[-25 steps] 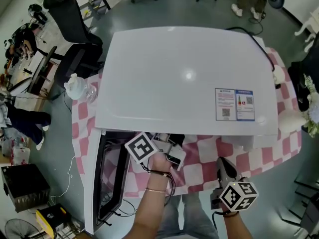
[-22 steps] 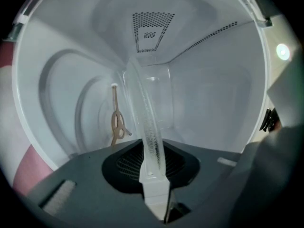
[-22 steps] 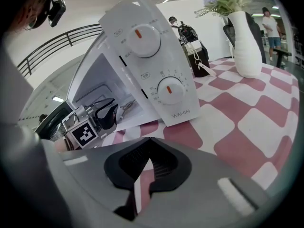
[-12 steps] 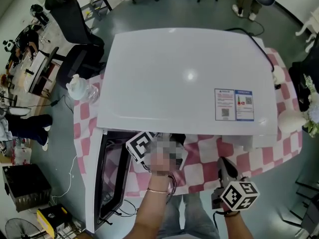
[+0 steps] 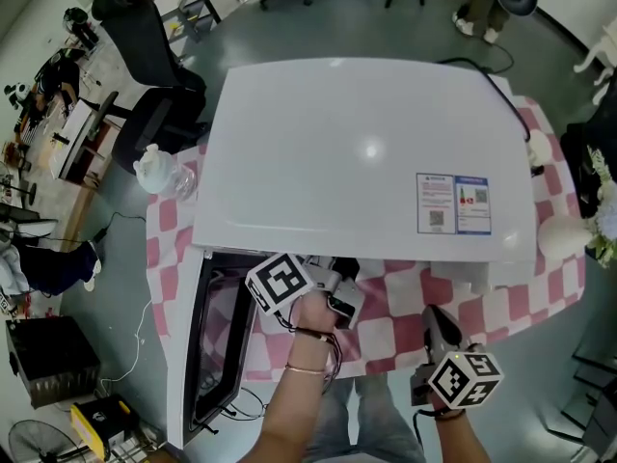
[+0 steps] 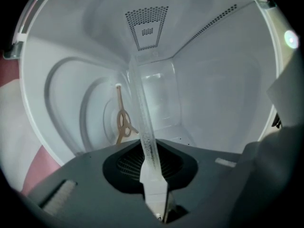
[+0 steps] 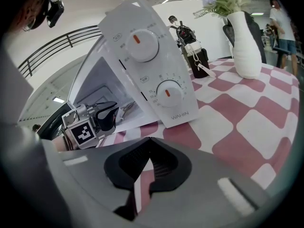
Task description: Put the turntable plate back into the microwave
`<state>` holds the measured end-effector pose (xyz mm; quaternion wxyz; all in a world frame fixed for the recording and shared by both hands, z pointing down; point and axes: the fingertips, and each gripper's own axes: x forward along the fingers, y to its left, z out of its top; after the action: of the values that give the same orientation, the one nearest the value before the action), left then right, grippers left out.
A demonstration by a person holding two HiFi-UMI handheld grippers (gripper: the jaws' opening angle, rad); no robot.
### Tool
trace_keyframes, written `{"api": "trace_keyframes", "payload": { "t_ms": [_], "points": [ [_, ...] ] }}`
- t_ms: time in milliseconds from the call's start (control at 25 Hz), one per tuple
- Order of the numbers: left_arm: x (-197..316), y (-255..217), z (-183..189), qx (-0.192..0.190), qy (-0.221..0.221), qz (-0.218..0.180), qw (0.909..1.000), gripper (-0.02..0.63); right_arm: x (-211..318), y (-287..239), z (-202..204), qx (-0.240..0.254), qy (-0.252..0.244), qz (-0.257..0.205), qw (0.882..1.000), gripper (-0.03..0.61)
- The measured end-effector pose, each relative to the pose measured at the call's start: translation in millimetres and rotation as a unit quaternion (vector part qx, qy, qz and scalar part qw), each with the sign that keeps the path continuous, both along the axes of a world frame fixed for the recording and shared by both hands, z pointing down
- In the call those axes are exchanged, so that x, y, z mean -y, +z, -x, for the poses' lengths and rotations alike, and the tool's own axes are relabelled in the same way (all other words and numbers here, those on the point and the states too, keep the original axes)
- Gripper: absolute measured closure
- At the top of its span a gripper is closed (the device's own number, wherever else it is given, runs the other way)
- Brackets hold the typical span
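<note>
Left gripper (image 6: 155,196), jaws just closing onto the turntable plate (image 6: 142,120) rim, holds it inside the microwave (image 6: 228,103), likely for seating on the centre-left roller ring (image 6: 122,122).

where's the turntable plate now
Left gripper view: the turntable plate is gripped edge-on by the left tool, whose jaws just closed further on it, inside the microwave.

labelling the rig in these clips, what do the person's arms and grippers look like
The left gripper and right gripper have dark grey jaws with black ribbed recesses. Each carries a white marker cube with black squares. Black cables loop at the left wrist, beside a thin bracelet. No sleeves. The left jaws have just been closing, the glass turntable plate between them.
</note>
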<state>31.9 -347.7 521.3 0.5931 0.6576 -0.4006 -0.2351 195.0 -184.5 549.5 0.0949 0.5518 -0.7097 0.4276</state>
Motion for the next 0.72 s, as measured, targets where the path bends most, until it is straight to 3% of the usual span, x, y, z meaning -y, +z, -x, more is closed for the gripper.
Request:
{"api": "trace_keyframes", "payload": {
  "t_ms": [280,720],
  "points": [
    [-3.7,7.2,1.5,0.010,-0.001,0.027,0.9996,0.585,-1.7,0.3,0.9,0.000,0.000,0.001,1.000,0.569],
    [1.8,14.5,0.8,0.052,0.017,0.030,0.9980,0.557,-3.1,-3.0,1.3,0.000,0.001,-0.002,1.000,0.569]
  ]
}}
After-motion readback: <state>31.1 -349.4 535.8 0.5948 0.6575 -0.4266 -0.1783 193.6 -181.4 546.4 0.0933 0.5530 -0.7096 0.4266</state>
